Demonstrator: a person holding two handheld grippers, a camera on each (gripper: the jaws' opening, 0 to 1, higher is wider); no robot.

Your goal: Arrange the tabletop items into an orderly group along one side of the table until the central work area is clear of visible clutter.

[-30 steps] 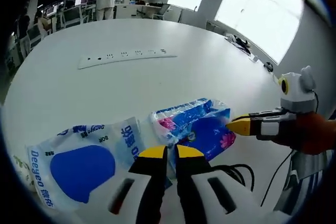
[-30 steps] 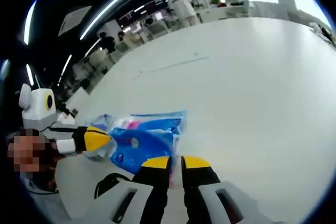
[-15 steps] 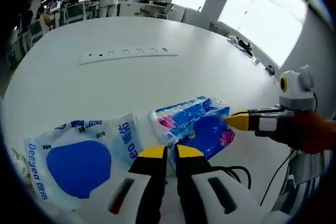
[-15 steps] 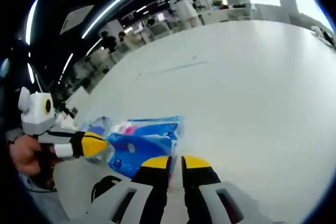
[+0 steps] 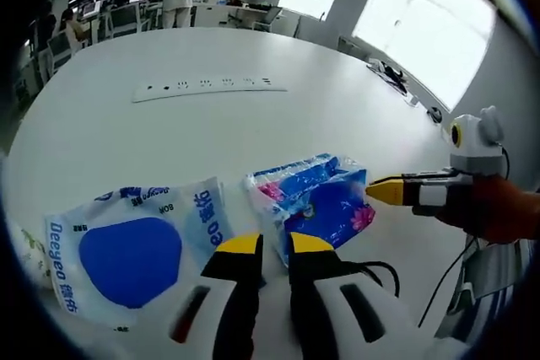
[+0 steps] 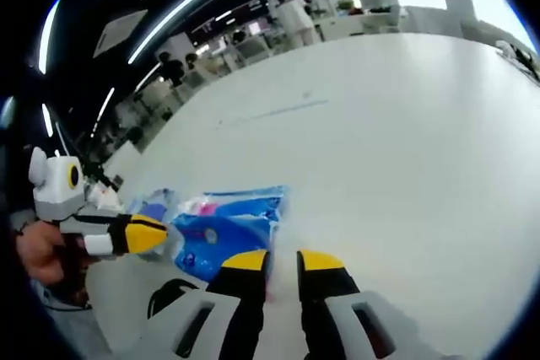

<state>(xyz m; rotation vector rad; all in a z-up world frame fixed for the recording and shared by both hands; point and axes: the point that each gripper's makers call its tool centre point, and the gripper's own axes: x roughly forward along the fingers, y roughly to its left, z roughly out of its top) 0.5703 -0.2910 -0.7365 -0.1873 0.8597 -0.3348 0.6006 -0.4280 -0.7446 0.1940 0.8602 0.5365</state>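
Note:
A blue tissue pack (image 5: pixel 325 204) with pink flowers lies on the white table (image 5: pixel 169 141). A white and blue Deeyeo pack (image 5: pixel 126 255) lies flat beside it. My left gripper (image 5: pixel 274 246) has its jaws a narrow gap apart at the tissue pack's near edge. My right gripper (image 5: pixel 384 192) comes in from the right, its yellow tip at the pack's corner. In the right gripper view the tissue pack (image 6: pixel 228 229) lies just ahead of my right gripper (image 6: pixel 283 260), whose jaws stand slightly parted. My left gripper (image 6: pixel 156 233) points at the pack's far end.
A long white power strip (image 5: pixel 207 88) lies across the table farther out. A black cable (image 5: pixel 371 271) curls near the table's edge by my left gripper. A hand (image 5: pixel 498 208) holds the right gripper. Chairs, desks and people stand beyond the table.
The gap between each gripper's jaws has widened a little. The right gripper's tip has drawn back slightly from the tissue pack's corner. Both packs lie where they were.

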